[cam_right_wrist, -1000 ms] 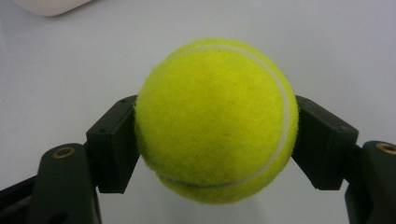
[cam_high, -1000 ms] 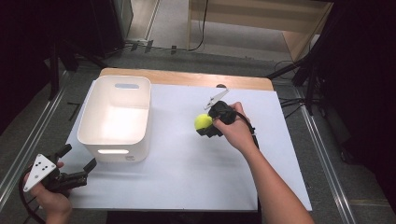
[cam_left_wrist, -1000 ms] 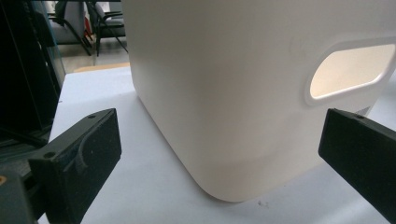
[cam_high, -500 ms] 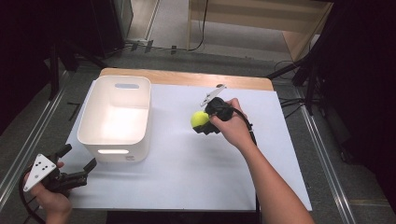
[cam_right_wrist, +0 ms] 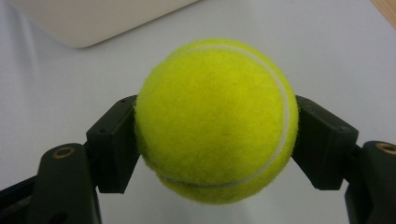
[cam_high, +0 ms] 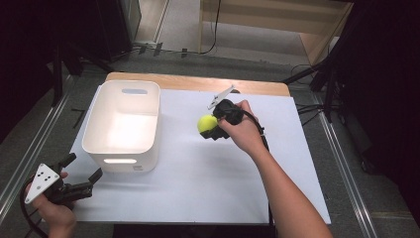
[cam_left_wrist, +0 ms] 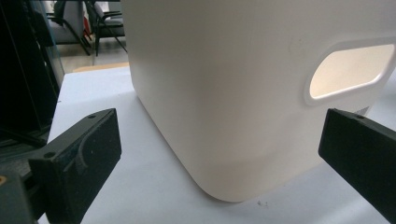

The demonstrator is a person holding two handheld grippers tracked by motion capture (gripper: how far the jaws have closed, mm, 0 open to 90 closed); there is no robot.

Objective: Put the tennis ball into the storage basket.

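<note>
Right claw grips the tennis ball squarely; keep it clamped, carry it over the white bin, probably its destination, while left claw waits open.

On the table a storage bin stands on the left half, its long axis running from the near side to the far side, a handle cutout in its near wall and another in its far wall. The tennis ball sits to the right of the bin, apart from it, between the jaws of the right gripper, which reaches in from the right near the table's middle. The left gripper lies at the near left corner, before the bin's near left corner, close to it but not touching.
</note>
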